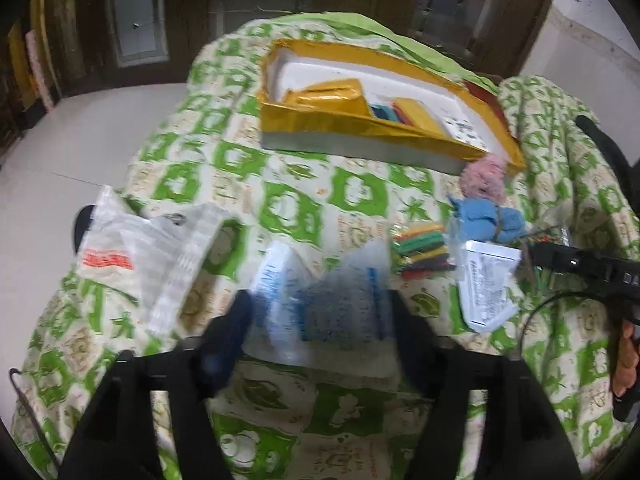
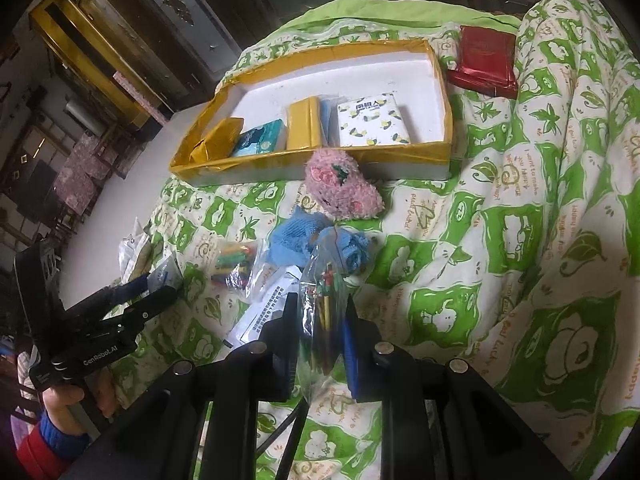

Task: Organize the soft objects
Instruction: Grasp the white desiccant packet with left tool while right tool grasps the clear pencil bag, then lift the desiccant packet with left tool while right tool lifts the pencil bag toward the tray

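My left gripper [image 1: 320, 332] hovers low over the green-patterned bedspread [image 1: 280, 208]. Its jaws stand wide on either side of a clear bag with blue contents [image 1: 320, 308], which looks blurred, and I see no pad pressing on it. My right gripper [image 2: 320, 344] is shut on a clear bag of coloured sticks [image 2: 326, 296] that stands up between its fingers. Ahead of it lie a blue knitted cloth [image 2: 308, 236] and a pink fluffy toy [image 2: 344, 188]. The toy rests against the front wall of a yellow-rimmed box [image 2: 312, 160] that holds several packets.
A second bag of coloured sticks [image 2: 236, 264] and a white printed packet [image 1: 488, 284] lie between the grippers. A white plastic bag with orange print [image 1: 132, 248] sits at the bed's left edge. A red packet [image 2: 484, 60] lies behind the box. The quilt bulges up on the right.
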`<state>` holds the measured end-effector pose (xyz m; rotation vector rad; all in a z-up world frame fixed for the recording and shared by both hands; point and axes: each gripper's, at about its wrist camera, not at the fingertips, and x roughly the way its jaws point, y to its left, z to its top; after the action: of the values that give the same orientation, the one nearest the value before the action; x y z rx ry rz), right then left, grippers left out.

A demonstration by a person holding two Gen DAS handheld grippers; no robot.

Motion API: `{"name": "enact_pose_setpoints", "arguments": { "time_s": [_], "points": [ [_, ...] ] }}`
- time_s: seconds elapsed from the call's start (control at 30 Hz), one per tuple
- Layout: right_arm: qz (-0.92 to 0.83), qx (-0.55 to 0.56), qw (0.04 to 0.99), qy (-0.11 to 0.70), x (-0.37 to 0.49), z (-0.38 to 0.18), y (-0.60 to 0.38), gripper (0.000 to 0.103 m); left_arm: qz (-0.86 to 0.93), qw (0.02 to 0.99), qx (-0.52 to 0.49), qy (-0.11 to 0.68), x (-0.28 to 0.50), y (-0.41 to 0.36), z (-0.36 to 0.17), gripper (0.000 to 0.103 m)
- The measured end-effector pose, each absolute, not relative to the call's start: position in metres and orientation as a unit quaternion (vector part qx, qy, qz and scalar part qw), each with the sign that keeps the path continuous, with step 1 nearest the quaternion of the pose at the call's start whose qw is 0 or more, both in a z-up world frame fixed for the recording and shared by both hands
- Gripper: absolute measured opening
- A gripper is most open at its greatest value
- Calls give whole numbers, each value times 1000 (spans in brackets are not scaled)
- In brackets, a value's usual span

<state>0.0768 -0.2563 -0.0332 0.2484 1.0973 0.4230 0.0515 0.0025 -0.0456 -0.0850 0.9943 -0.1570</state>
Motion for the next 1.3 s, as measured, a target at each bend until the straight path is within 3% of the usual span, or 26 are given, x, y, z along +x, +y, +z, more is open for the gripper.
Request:
{"name": "enact_pose_setpoints", "arguments": {
  "time_s": [0.1,0.3,0.37,0.43,0.57,0.63,1.3],
  "points": [
    [201,115,825,516,78,-34,-255,20,-71,883,-50,461,49,7,-40,85],
    [203,115,824,516,77,-34,-254,20,-74,863,-29,499,59,-1,-57,85],
    [203,115,824,517,77,-34,-255,20,-77,859,-20,505,60,-4,-61,76],
    [203,115,824,516,77,-34,-255,20,-86,860,-14,503,59,-8,-61,62],
    [203,114,824,516,77,-34,-254,20,-93,864,-4,495,55,-12,-59,56],
    [203,114,825,514,77,-34,-254,20,-101,867,-8,489,53,-13,-56,48],
    [204,127,836,493,77,-26,-260,20,-119,886,-67,444,44,3,-33,45]
  ]
}}
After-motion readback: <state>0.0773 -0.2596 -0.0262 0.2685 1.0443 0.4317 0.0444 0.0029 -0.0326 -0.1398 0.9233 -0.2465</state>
